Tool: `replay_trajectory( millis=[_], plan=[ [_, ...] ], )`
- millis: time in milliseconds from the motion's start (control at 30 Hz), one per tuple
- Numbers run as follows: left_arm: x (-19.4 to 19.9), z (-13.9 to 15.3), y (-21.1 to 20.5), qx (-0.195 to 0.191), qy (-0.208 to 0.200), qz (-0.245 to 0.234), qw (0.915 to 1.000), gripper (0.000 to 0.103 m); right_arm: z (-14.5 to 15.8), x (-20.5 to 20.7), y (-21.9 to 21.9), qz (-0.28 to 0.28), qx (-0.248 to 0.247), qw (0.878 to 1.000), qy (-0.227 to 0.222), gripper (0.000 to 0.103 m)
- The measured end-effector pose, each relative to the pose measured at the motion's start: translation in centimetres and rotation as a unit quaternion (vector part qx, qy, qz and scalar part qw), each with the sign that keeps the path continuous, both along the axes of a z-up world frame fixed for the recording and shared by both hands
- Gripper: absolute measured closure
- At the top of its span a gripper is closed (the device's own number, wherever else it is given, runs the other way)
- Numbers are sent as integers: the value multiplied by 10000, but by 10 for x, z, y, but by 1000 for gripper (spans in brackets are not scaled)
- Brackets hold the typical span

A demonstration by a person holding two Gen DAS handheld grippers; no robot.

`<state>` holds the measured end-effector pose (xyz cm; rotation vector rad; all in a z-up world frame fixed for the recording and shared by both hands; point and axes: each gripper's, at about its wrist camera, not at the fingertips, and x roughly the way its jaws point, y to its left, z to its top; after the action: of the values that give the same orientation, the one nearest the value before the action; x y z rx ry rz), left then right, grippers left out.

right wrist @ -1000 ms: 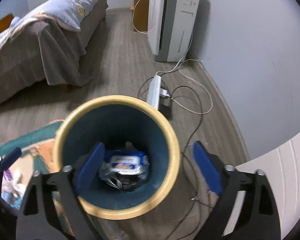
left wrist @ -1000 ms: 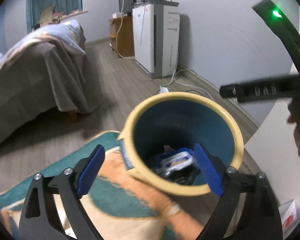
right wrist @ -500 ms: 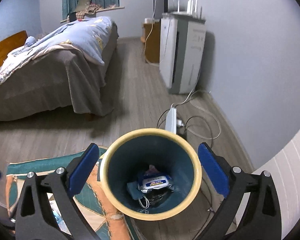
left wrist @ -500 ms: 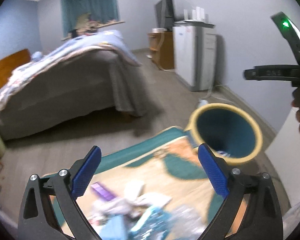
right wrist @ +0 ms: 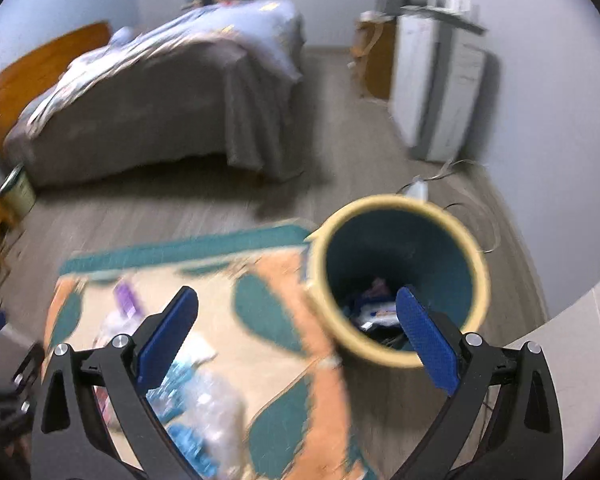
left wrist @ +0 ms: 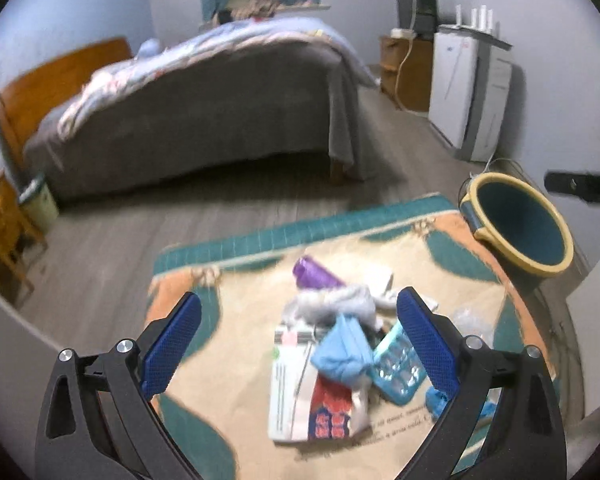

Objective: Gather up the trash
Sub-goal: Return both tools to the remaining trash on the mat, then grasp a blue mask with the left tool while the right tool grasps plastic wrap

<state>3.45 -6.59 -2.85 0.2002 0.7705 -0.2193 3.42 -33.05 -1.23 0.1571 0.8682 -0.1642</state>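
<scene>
Loose heap of mixed trash, lower centre of the left wrist view: purple cylinder, grey crumpled cloth, light-blue wad, printed paper packet. Round teal bin with a yellow rim, upright at right, holding discarded wrappers.

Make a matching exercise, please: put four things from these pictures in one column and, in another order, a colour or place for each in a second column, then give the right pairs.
Things
1. trash bin
2. crumpled cloth
3. bottle
4. bed

Descriptions
A. purple, lying at the far side of the trash pile
B. yellow rim, teal inside, standing off the right corner of the rug
C. light blue, on top of the pile, ahead of the left gripper
D. grey cover, wooden headboard, across the floor behind the rug

Pairs: 1-B, 2-C, 3-A, 4-D
</scene>
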Motion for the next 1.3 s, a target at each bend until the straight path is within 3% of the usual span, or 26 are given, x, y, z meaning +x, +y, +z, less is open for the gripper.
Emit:
replay_trajectory(
  millis=[133, 233, 400, 533, 600, 733, 900, 1000, 1133, 1300],
  plan=[
    [-2, -2, 1, 132, 8, 16, 9999, 6, -16, -10, 20, 140, 230, 9994, 201, 6],
    [-1, -11, 1, 234, 166, -38, 9996, 6, -33, -10, 30, 267, 80, 9980, 575, 6],
    [4, -30, -4, 186, 560, -278, 9979, 8, -51, -12, 39, 400, -170, 9962, 751, 6],
    [6, -49, -16, 267, 853, -537, 9945, 10, -62, -7, 42, 526, 85, 9939, 961, 19],
    [8, -59, -22, 321, 1022, -683, 9919, 21, -69, -4, 44, 606, 197, 9920, 1091, 23],
    [14, -77, -28, 438, 1379, -761, 9866, 32, -87, 2, 47, 758, 462, 9859, 1420, 37],
    [22, -89, -31, 426, 1620, -709, 9833, 49, -109, 5, 52, 994, 790, 9742, 1866, 44],
    [24, -90, -32, 344, 1687, -700, 9826, 58, -118, 5, 61, 1197, 622, 9697, 2035, 51],
    [22, -85, -34, 313, 1635, -726, 9834, 69, -126, 5, 72, 1441, 564, 9628, 2216, 80],
    [15, -66, -30, 79, 1393, -819, 9868, 80, -108, 4, 75, 1504, 594, 9684, 1900, 88]
  ],
)
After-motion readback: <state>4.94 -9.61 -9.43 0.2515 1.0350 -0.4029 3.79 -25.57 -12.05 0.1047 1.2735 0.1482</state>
